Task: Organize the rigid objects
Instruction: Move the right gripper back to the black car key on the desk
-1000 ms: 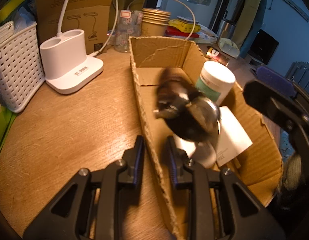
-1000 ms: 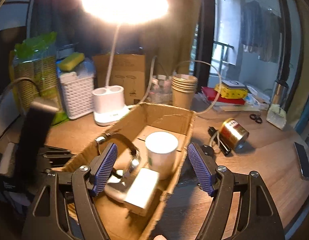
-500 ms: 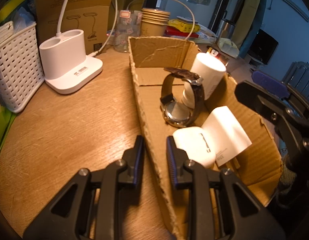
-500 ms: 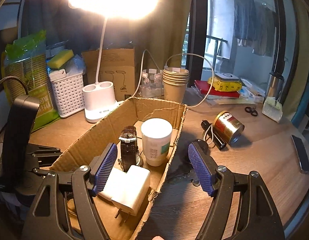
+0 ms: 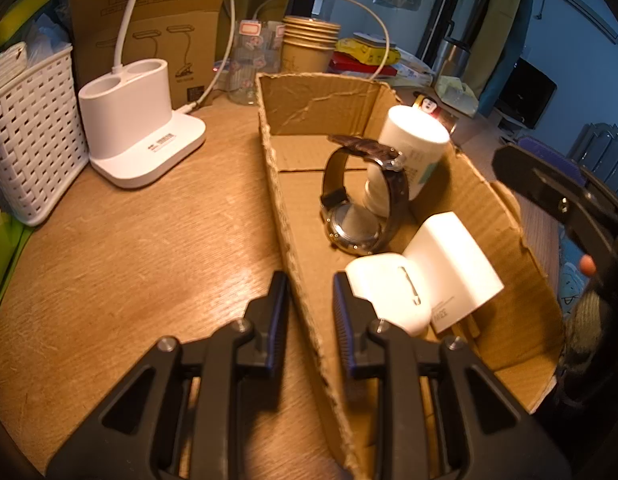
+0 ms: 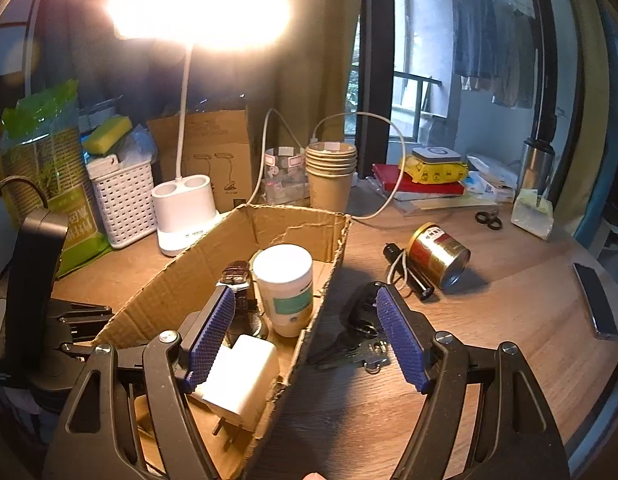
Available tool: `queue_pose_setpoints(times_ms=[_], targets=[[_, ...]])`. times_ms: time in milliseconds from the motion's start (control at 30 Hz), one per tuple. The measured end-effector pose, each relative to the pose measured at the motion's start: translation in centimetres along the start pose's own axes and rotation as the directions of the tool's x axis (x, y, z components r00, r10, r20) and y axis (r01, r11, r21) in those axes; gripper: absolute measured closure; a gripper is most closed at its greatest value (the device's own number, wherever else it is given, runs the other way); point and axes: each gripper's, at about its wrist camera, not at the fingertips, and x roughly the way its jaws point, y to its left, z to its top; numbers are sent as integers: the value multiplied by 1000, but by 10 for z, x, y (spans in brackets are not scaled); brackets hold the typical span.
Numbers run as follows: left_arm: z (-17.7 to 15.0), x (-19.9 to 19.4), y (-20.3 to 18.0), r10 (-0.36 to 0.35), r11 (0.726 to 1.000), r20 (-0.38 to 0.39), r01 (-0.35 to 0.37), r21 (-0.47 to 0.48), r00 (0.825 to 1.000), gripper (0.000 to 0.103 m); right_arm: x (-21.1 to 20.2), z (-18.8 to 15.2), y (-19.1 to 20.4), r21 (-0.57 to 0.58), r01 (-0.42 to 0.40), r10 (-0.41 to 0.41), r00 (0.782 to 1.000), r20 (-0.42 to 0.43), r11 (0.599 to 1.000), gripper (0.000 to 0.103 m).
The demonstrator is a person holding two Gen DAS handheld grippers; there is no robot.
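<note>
Cardboard box [image 5: 489, 208] sits open-topped on the wooden table [image 5: 149, 248]. Left gripper [image 5: 307, 308] straddles the box's near side wall: one finger outside over the table, the other inside the box. Jaws narrowly parted with the cardboard wall between them; whether the pads actually press the wall, cannot tell.

Inside the box, seen from the left wrist: a wristwatch [image 5: 363, 196] with a dark brown strap stands on edge, case down, strap looped upward. Behind it, touching or nearly so, a white cylindrical jar [image 5: 415, 148] with a teal label, tilted toward the far wall in this view; in the right wrist view it reads closer to upright. Nearest the left gripper, a white earbud case [image 5: 385, 286] lies against a white plug adapter [image 5: 455, 268].

Right gripper [image 6: 305, 336] hangs wide open, holding nothing. Its left finger sits over the box interior near the wristwatch [image 6: 239, 280] and adapter [image 6: 245, 380]; its right finger is outside, over the table, above a dark bunch of keys [image 6: 357, 336].

On the table beyond the box: a gold-and-red tin [image 6: 439, 254] on its side, a black cylindrical object with a cord [image 6: 407, 276] just beside it, scissors [image 6: 489, 220], a phone [image 6: 595, 306] at the far right edge. Behind the box: lit desk lamp with white base [image 6: 185, 212], white basket [image 6: 123, 200], stacked paper cups [image 6: 331, 174].
</note>
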Motion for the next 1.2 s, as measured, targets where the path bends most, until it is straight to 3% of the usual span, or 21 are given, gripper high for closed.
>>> queue_pose_setpoints(times_ms=[300,667,1200], targets=[[0,0,0,0,1000,0,0,0,1000,78,-5,-1,-35,73,75,-76,997,10,994,26],[0,0,0,0,1000,0,0,0,1000,78,12,-19,-78,172,160,-153,987,-56,972,26],[0,0,0,0,1000,0,0,0,1000,78,54,-22,-87,211,48,-16,989,-148,976,26]])
